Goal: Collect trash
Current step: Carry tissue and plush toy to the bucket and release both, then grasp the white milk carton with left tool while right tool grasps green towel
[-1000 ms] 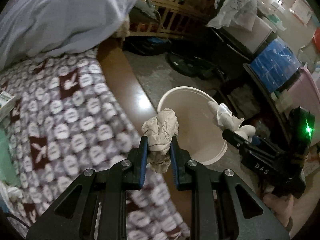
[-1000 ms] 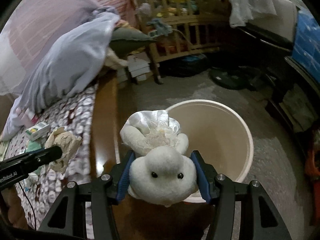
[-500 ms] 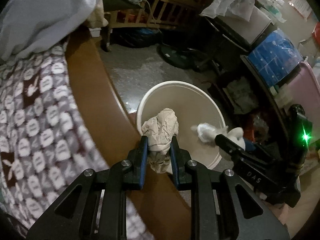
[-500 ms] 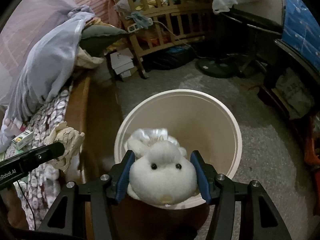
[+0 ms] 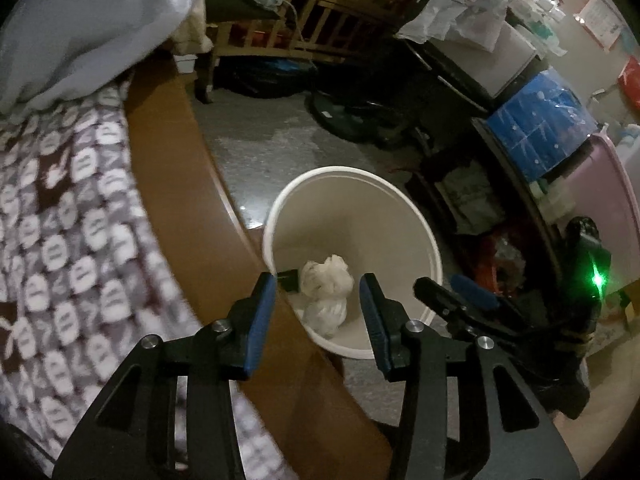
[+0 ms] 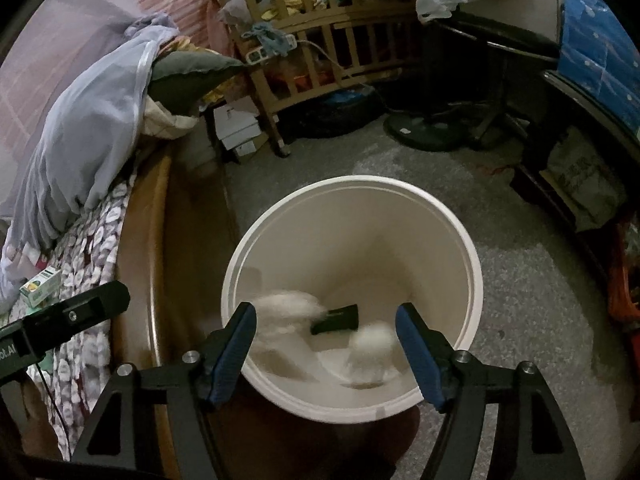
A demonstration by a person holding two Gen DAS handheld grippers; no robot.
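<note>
A white round bin (image 5: 400,200) (image 6: 474,256) stands on the floor beside the bed. My left gripper (image 5: 318,312) is open and empty above the bin's near rim. My right gripper (image 6: 326,344) is open and empty over the bin. Inside the bin lie a crumpled paper wad (image 5: 326,278), a white plush toy (image 6: 370,350), blurred, and a small dark item (image 6: 336,318). The paper shows blurred in the right wrist view (image 6: 280,310). The right gripper also shows in the left wrist view (image 5: 460,300), to the right of the bin.
The bed's brown wooden rail (image 5: 168,140) (image 6: 140,280) runs along the bin's left side, with a patterned blanket (image 5: 60,220). A small box (image 6: 40,286) lies on the bed. A wooden crib (image 6: 320,40), a fan base (image 6: 424,132) and stacked clutter (image 5: 532,128) stand around the grey floor.
Both grippers opened over the bin. The paper wad left my left gripper and the plush toy left my right gripper; both are now inside the bin.
</note>
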